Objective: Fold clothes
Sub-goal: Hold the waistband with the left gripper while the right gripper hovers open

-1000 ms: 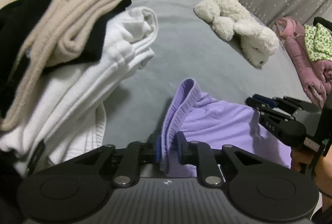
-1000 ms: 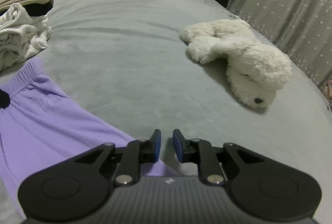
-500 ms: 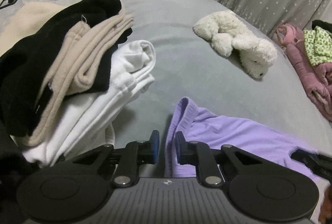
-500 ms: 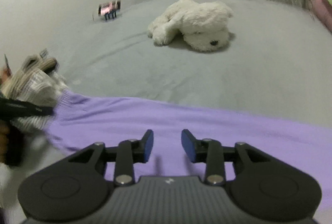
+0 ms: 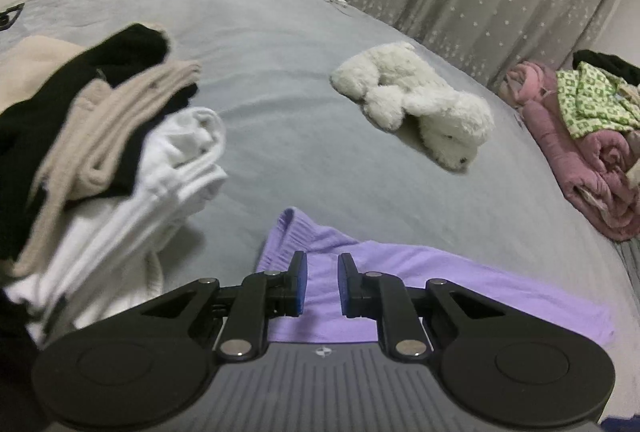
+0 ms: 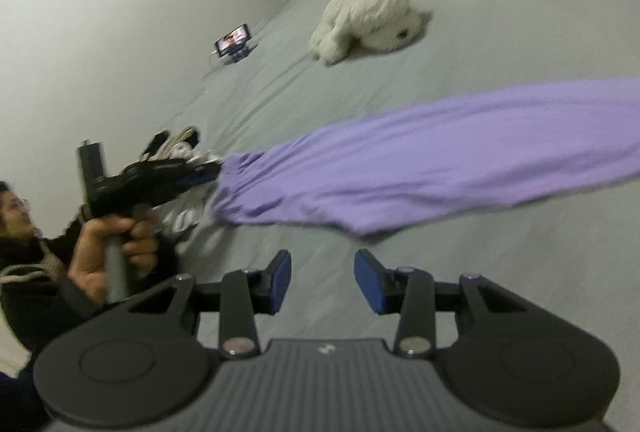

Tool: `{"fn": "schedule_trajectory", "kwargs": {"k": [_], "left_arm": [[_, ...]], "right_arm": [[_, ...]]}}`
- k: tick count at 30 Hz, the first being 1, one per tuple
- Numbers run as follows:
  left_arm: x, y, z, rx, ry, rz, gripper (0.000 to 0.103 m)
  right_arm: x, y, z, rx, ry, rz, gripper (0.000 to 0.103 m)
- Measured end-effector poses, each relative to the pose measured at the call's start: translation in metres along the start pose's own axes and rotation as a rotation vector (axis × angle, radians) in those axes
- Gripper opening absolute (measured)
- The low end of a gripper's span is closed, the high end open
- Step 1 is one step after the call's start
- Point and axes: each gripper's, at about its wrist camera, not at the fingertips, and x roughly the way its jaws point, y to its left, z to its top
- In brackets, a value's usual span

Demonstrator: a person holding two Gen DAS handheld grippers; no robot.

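Grey bedding covers the bed, and left of the white plush dog sits a heap of folded clothes in black, beige and white. Nearer than the dog, the purple garment lies stretched flat across the sheet, the left gripper over its ribbed waistband end, pads slightly apart with cloth between; whether they pinch it I cannot tell. Further right, the right gripper hovers short of the garment, its jaws opening on nothing.
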Motion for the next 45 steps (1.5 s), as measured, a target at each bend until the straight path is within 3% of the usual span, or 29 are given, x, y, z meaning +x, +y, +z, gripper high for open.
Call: {"fn": "schedule_trajectory", "kwargs": {"k": [8, 11, 14, 19, 22, 32, 45], "left_arm": [[0.021, -0.005, -0.006, 0.018, 0.079, 0.025, 0.015], [0.027, -0.007, -0.007, 0.002, 0.105, 0.044, 0.015], [0.033, -0.010, -0.009, 0.017, 0.125, 0.059, 0.015], [0.034, 0.002, -0.009, -0.039, 0.142, 0.038, 0.015], [0.033, 0.012, -0.008, -0.099, 0.150, 0.013, 0.015], [0.035, 0.011, -0.005, -0.109, 0.163, 0.019, 0.015], [0.036, 0.011, -0.004, -0.111, 0.169, 0.026, 0.015]], "right_arm": [[0.000, 0.013, -0.007, 0.001, 0.121, -0.011, 0.042], [-0.023, 0.028, -0.006, -0.072, 0.106, -0.069, 0.054], [-0.032, 0.027, -0.013, -0.089, 0.100, -0.135, 0.056], [0.008, 0.021, -0.044, -0.231, 0.140, -0.310, 0.056], [0.037, 0.017, -0.059, -0.303, 0.143, -0.373, 0.055], [0.083, 0.022, -0.037, -0.426, -0.014, -0.357, 0.056], [0.109, 0.020, -0.012, -0.418, -0.112, -0.352, 0.056]]}}
